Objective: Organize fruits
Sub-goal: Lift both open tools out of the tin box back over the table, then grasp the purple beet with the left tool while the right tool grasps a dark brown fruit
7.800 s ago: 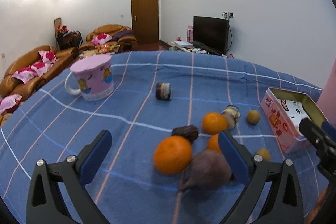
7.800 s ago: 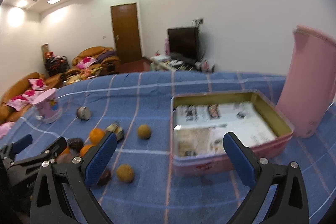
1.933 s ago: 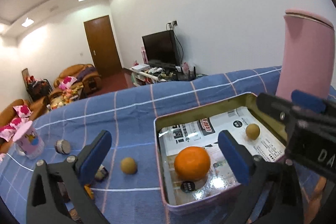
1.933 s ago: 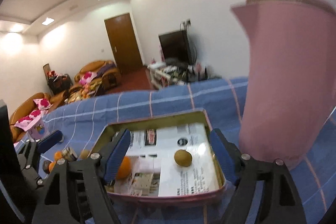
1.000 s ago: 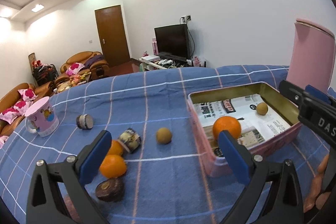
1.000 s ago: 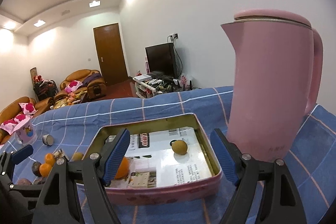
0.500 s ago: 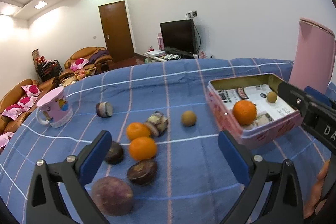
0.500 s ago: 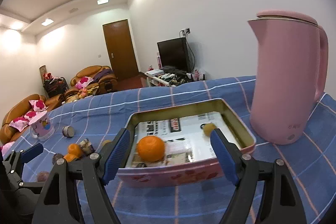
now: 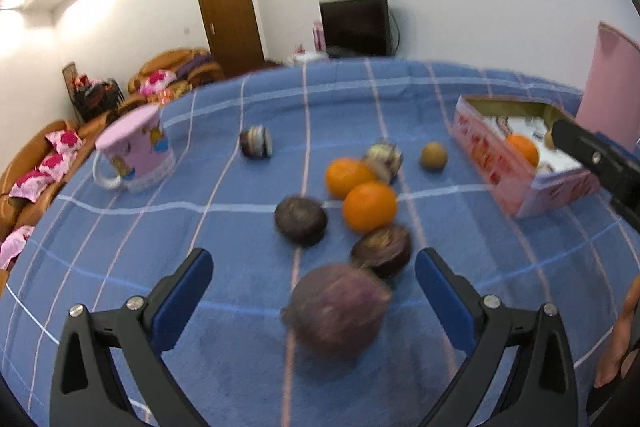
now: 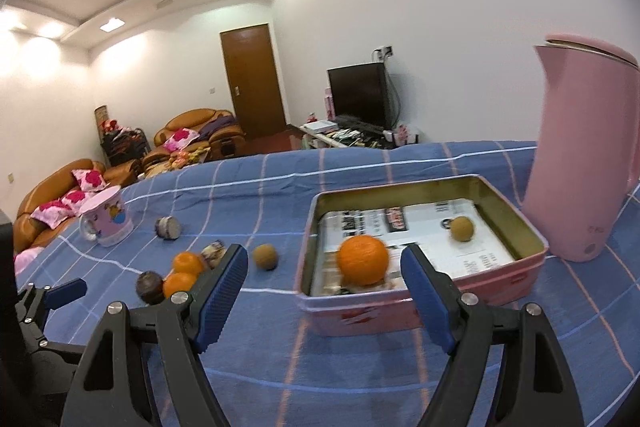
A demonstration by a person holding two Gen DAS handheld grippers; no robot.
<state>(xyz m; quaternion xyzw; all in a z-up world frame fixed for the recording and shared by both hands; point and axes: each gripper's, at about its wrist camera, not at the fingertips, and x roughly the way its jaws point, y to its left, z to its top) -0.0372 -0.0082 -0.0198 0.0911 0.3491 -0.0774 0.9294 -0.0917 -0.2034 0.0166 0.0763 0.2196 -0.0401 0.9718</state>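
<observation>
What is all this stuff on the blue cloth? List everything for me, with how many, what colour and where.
Tin box: one, pink outside, gold inside, paper-lined, beside the kettle.
Orange in box: one, orange, at its near end.
Small fruit in box: one, brownish, farther back.
Oranges on cloth: two, orange, touching, mid-table.
Small fruit on cloth: one, brownish, between oranges and box.
Dark fruits: three, purple-brown, nearest the left gripper.
Wrapped items: two, patterned; one near the mug, one by the oranges.
Mug: one, pink, far left.
Kettle: one, pink, right of the box.
Tablecloth: one, blue checked.
Left gripper: black, blue pads, open over the largest dark fruit.
Right gripper: same, open before the box.
</observation>
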